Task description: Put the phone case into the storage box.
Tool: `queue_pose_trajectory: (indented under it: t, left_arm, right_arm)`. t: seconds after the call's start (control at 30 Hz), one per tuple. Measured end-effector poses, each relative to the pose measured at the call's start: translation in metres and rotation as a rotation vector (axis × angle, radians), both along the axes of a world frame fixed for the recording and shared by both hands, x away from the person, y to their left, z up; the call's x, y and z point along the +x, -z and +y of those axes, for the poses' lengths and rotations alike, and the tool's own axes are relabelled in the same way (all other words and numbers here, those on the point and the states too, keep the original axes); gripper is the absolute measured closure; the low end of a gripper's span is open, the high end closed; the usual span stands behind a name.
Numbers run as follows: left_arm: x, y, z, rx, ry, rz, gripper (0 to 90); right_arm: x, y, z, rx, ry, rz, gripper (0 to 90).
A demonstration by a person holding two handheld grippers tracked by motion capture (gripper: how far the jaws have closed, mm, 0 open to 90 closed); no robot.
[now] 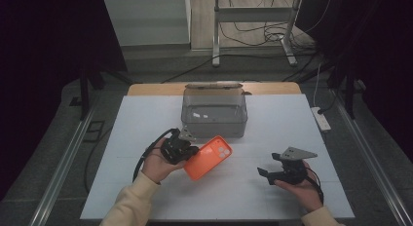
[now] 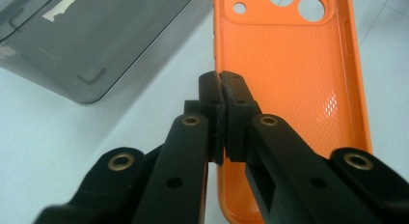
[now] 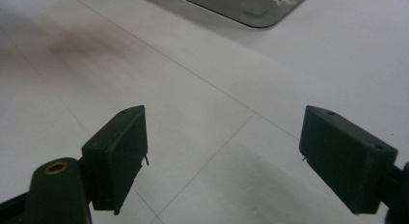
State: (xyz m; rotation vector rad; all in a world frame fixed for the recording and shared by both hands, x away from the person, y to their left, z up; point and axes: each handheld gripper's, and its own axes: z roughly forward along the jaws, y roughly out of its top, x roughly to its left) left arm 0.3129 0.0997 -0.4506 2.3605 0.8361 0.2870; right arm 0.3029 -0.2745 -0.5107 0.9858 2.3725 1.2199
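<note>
The left gripper [image 1: 187, 153] clamps the orange phone case's [image 1: 208, 157] edge; the right gripper [image 1: 268, 172] rests wide apart, level.

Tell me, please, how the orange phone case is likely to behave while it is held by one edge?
The orange phone case looks thin and hollow, so probably light. Pinched at its rim by the left hand-held gripper, it may flex or pivot. Its textured inside likely resists slipping.

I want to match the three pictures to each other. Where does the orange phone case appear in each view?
High view: the orange phone case lies tilted at the centre, its edge clamped by the left gripper, in front of the grey plastic box.
Left gripper view: it fills the right half, inside face up, camera holes at top.
Right gripper view: I do not find it between the open jaws of the right gripper.
Shared landmark: the grey plastic box.
</note>
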Motion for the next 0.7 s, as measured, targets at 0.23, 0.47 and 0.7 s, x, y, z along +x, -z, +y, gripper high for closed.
queue_pose_trajectory:
  t: [0.23,0.47,0.7]
  left_arm:
    - [-0.002,0.000,-0.004,0.006,0.020,-0.004,88.1]
    - [-0.003,0.001,-0.009,0.014,0.036,-0.003,88.1]
    - [-0.005,0.003,-0.014,0.024,0.055,-0.003,88.1]
  right_arm:
    - [0.000,0.000,0.000,0.001,0.000,0.000,17.5]
    - [0.000,0.000,0.000,0.002,0.001,0.000,17.5]
    - [0.000,0.000,0.000,0.004,0.001,0.002,17.5]
